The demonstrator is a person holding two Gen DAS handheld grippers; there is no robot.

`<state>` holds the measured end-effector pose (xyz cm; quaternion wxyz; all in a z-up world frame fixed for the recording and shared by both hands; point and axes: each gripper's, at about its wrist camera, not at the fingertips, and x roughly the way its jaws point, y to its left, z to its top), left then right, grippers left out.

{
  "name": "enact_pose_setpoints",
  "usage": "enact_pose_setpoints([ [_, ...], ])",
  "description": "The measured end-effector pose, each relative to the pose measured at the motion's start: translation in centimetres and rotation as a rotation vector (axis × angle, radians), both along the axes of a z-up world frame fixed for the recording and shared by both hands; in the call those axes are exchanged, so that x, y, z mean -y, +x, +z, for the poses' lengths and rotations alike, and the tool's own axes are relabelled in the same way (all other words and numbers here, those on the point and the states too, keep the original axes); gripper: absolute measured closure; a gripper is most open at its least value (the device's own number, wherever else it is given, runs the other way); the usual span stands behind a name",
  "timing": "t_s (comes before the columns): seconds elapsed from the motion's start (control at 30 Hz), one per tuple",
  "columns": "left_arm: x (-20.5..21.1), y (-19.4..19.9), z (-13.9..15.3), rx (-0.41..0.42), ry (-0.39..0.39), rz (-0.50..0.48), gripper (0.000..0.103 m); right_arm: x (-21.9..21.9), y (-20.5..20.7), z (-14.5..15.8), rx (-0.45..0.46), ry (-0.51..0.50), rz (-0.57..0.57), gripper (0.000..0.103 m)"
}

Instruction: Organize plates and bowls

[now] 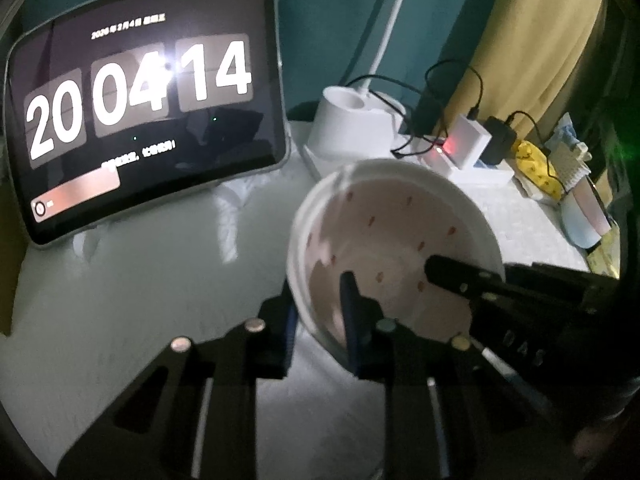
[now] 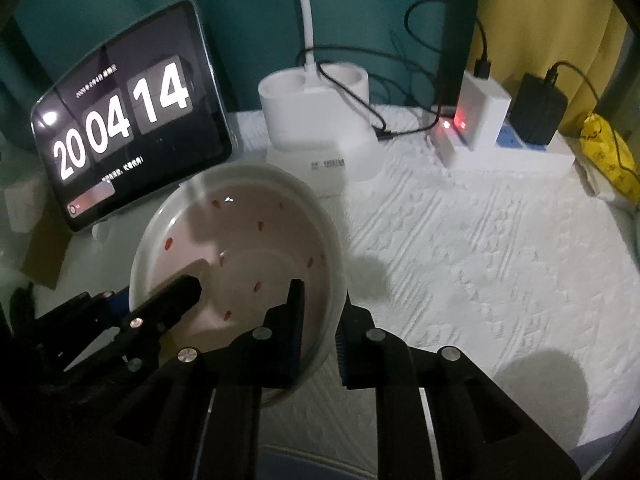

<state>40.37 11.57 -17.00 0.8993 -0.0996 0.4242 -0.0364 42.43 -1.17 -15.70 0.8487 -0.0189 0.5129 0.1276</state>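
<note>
Both grippers clamp one white bowl (image 2: 236,252) by opposite rim walls: left gripper (image 1: 320,320), right gripper (image 2: 320,320), fingers closed on it, over the white-clothed surface (image 2: 460,248) beside the tablet (image 2: 128,120). Organizing seems barely begun; no stack shows.

- The bowl (image 1: 394,236) (image 2: 236,248) is white outside and pale pink inside, with little red spots.
- It is tipped up above the white cloth (image 2: 460,264).

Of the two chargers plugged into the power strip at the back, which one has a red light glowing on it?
The white charger, the one nearer the lamp base. Red light glows at its foot; the black charger beside it, nearer the yellow bag, shows none.
</note>
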Motion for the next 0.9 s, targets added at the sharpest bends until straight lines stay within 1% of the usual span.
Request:
enact_pose_setpoints([
  [0.37, 0.6, -2.2, 2.9, 0.07, 0.017, 0.008, 0.083, 0.8, -2.1, 3.7, 0.069, 0.013, 0.012, 0.089],
  [0.9, 3.0, -5.5, 6.0, 0.118, 0.005, -0.003, 0.083, 3.5, -5.5, 6.7, 0.123, 0.04, 0.001, 0.089],
])
